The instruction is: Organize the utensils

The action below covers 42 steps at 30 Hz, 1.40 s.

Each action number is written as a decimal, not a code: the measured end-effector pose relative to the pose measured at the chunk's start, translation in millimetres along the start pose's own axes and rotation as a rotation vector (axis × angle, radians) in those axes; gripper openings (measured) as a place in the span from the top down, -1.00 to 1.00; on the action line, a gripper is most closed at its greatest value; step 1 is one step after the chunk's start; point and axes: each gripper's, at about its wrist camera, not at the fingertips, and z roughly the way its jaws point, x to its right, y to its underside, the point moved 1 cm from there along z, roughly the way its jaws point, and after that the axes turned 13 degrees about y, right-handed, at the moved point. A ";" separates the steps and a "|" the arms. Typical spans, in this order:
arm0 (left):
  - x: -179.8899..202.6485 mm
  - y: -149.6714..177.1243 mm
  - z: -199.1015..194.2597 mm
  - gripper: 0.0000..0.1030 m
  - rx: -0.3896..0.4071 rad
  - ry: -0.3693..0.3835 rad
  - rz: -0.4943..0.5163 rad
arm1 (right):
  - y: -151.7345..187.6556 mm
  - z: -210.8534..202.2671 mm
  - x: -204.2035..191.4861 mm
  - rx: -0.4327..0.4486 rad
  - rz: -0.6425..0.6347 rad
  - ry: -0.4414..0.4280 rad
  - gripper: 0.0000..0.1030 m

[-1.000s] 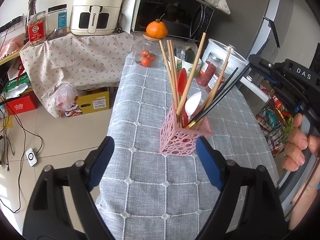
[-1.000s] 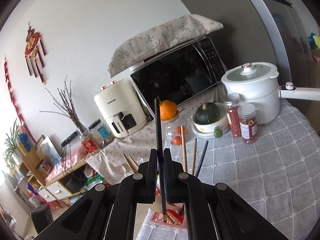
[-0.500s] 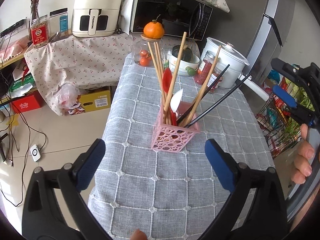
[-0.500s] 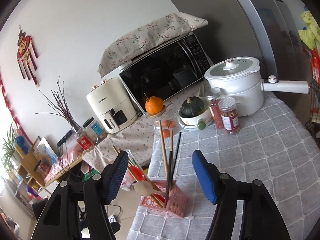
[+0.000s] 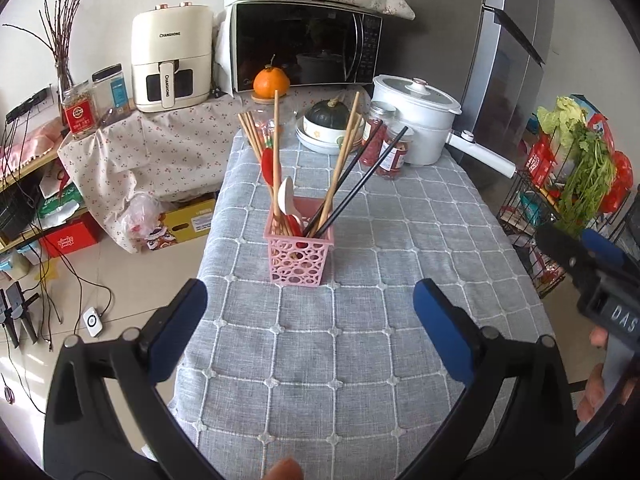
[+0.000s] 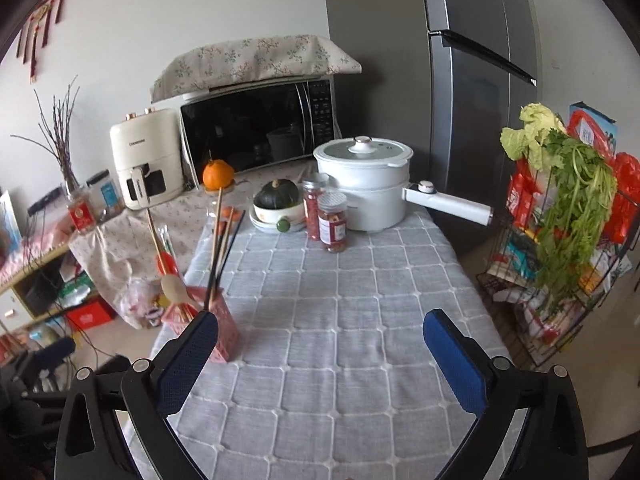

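While you hold the left gripper (image 5: 306, 312) back over the near end of the table (image 5: 420, 216), its blue pads are spread wide with nothing between them. Straight ahead, well apart from the pads, the pink holder (image 5: 299, 254) stands upright on the grey checked cloth. It carries wooden chopsticks (image 5: 340, 164), two black chopsticks (image 5: 360, 184), a red spoon (image 5: 267, 163) and a white spoon (image 5: 286, 196), all leaning outward. No loose utensil shows on the cloth, so I judge the sorting to be about done. If you tidy further, come in from above and pinch one stick low, near the rim, since the holder looks light and could tip under a sideways push. At the right edge of this view the right gripper's body shows the letters "DAS". The cream air fryer (image 5: 172, 68) behind the table reads "CHANGHONG". The red label on the jar (image 5: 78, 114) beside it is too small to read.

From the right wrist, the right gripper (image 6: 320, 356) is likewise wide open and empty, above the bare cloth. The holder (image 6: 208, 320) sits just beyond its left pad, partly hidden by it. Keep that pad clear of the leaning sticks if you swing left. Farther back stand two lidded spice jars (image 6: 332, 224), a white pot (image 6: 364, 184) and the microwave (image 6: 260, 132). The fryer's lettering is blurred here, and the jar labels cannot be read.
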 end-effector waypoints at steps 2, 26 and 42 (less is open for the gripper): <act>4.9 0.9 -5.2 -0.99 0.005 0.006 0.005 | 10.8 -6.2 5.0 -0.028 -0.023 0.015 -1.00; 54.6 5.4 8.1 -0.99 0.023 -0.043 0.115 | 2.6 -9.3 45.2 0.055 0.011 0.027 -1.00; 52.7 6.1 3.1 -0.99 0.044 -0.050 0.106 | 5.3 -8.3 38.6 0.046 0.007 0.018 -1.00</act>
